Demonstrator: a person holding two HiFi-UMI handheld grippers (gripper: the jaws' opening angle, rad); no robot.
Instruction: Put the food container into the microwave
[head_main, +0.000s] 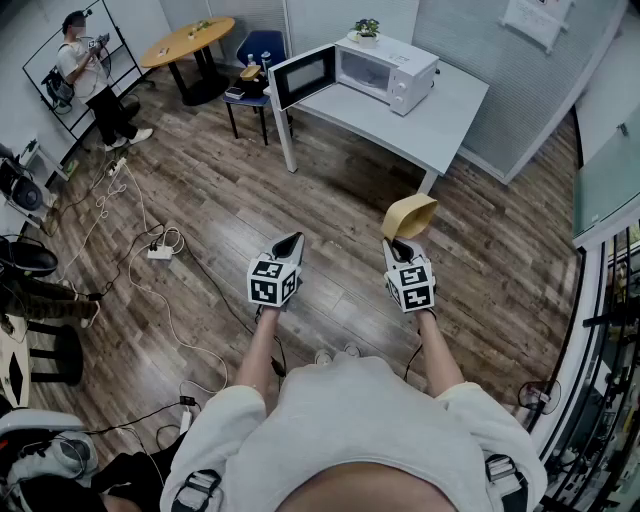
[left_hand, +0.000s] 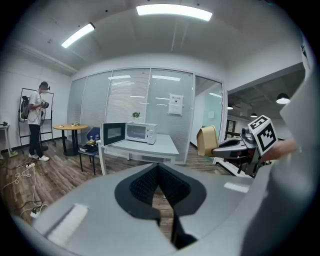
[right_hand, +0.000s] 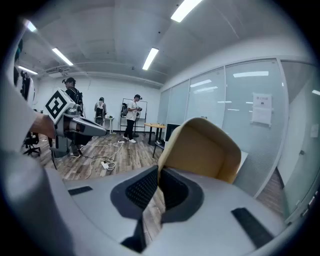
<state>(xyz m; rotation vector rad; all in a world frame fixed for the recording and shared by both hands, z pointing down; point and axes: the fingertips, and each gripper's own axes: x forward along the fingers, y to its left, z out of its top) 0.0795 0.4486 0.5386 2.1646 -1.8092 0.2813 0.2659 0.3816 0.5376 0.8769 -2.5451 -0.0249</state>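
A tan food container (head_main: 409, 215) hangs in the air, tipped on its side, with my right gripper (head_main: 399, 246) shut on its rim; the right gripper view shows its hollow inside (right_hand: 205, 150) just past the jaws. My left gripper (head_main: 290, 243) is shut with nothing in it, level with the right one, and sees the container (left_hand: 207, 140) off to its right. The white microwave (head_main: 360, 70) stands far ahead on a white table (head_main: 440, 115), its door (head_main: 303, 75) swung open to the left; it also shows in the left gripper view (left_hand: 131, 133).
Wood floor lies between me and the table. A blue chair (head_main: 258, 52) and a round wooden table (head_main: 189, 42) stand left of the microwave. Cables and a power strip (head_main: 160, 252) trail on the floor at left. A person (head_main: 90, 75) stands far left.
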